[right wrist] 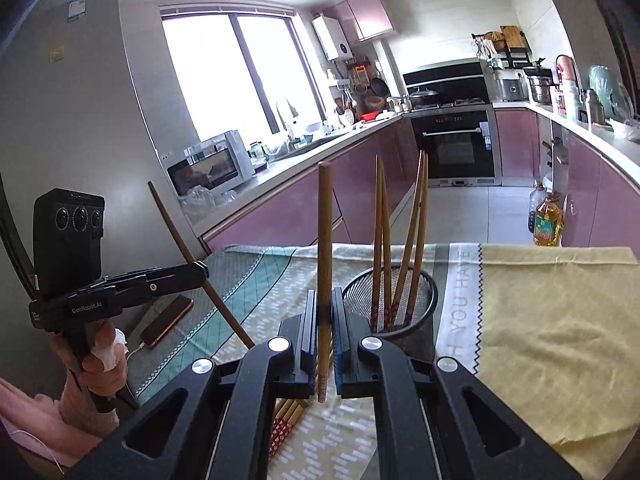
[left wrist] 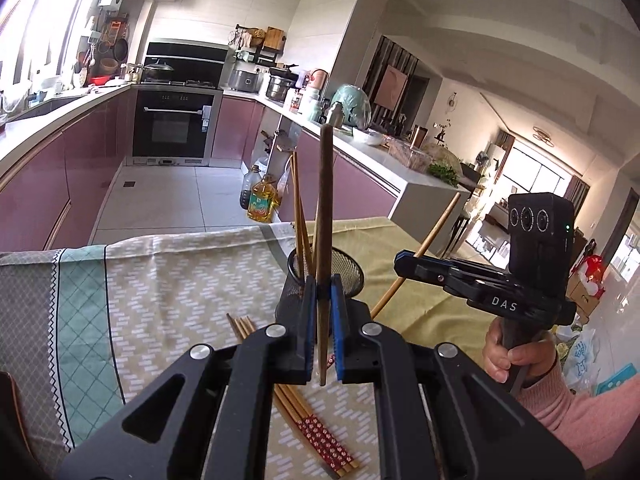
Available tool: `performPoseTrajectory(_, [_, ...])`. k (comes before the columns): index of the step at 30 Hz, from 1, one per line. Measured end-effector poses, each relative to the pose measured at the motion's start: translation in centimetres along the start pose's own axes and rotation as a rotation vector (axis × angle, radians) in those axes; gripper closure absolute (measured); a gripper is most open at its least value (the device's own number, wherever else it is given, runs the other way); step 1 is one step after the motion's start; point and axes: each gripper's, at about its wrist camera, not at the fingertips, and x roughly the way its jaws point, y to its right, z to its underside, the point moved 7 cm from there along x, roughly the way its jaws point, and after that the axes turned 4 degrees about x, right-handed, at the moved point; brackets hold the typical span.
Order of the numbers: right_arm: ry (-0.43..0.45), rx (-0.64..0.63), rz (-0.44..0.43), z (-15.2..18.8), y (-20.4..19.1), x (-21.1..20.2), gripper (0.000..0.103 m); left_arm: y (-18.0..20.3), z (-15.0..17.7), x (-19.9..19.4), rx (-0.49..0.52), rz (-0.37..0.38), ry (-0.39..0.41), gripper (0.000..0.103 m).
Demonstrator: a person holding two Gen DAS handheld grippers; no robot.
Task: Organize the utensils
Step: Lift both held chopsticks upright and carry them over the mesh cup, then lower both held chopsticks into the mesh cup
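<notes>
Standing upright, tip down, one chopstick (left wrist: 325,216) sits clamped in the left gripper (left wrist: 321,332), another chopstick (right wrist: 324,248) in the right gripper (right wrist: 323,340).

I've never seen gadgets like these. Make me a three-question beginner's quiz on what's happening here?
1. True or false: each gripper is shut on one chopstick.
2. Where do the sorted chopsticks stand? A) mesh cup B) drawer C) plate
3. Fill in: the loose chopsticks lie on the ____.

Key:
1. True: the left gripper holds the dark chopstick; the right gripper holds the light chopstick.
2. A, the mesh cup.
3. Tablecloth, where the loose chopsticks lie.
</notes>
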Motion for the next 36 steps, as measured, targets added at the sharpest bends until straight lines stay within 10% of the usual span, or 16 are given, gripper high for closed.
performPoseTrajectory(36, [0.14,-0.045,0.062,-8.2,0.7,-0.8,0.097,2.3,-9.6,2.5,0.064,-0.042,0.105,0.096])
